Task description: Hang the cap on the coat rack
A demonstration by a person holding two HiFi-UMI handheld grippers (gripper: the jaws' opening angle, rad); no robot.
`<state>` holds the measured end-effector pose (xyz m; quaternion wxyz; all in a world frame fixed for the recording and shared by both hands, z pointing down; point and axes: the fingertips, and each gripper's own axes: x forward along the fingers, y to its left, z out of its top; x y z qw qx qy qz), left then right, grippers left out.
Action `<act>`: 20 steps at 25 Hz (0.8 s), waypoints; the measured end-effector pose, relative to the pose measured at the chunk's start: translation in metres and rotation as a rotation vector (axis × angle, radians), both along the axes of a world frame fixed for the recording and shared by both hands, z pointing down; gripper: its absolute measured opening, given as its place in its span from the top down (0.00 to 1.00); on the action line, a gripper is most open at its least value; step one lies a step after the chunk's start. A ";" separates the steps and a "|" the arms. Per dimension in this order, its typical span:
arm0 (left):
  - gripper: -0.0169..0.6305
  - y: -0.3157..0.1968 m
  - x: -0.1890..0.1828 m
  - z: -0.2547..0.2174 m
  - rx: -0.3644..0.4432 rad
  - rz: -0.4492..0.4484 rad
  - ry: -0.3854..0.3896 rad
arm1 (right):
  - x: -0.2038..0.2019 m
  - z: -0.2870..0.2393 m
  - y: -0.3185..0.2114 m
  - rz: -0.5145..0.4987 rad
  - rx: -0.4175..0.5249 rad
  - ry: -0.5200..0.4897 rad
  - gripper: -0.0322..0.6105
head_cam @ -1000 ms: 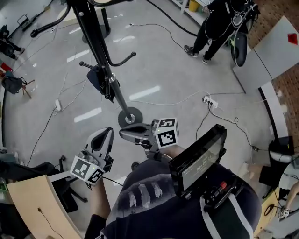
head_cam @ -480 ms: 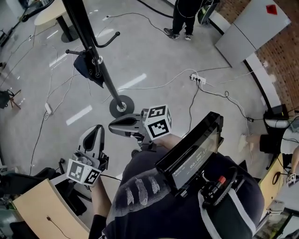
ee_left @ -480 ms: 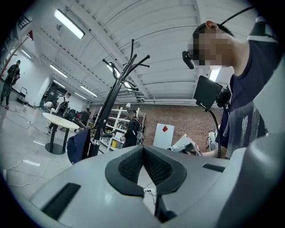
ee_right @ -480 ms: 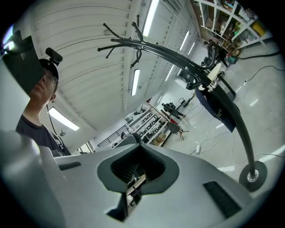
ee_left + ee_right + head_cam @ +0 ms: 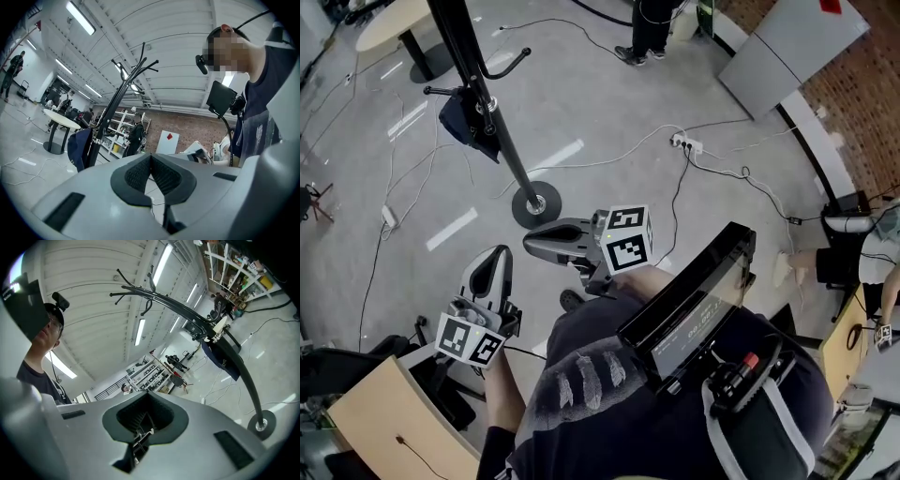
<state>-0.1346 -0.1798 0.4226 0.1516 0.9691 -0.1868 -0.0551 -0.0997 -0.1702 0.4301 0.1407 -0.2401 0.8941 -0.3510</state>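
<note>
From where I stand, the left gripper is clenched on nothing and points to twelve o'clock. The dark navy fabric cap already hangs on the black metal coat rack, at eleven o'clock from both tools and well apart. The rack's pole slants from eleven down to five. The right gripper, likewise clamped shut and empty, lies nearer the rack's base.

I see a navy cap, a black coat rack, and a grey left gripper and right gripper with black-and-white marker cubes.
</note>
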 end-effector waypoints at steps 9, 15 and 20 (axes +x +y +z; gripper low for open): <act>0.97 -0.004 0.028 -0.009 0.023 -0.009 -0.016 | 0.028 -0.008 0.000 0.003 0.024 -0.008 0.95; 0.97 -0.001 0.049 -0.016 0.038 -0.012 -0.018 | 0.047 -0.015 0.001 -0.003 0.059 -0.003 0.95; 0.97 0.002 0.064 -0.025 0.052 -0.014 -0.035 | 0.058 -0.022 0.001 -0.012 0.069 -0.013 0.95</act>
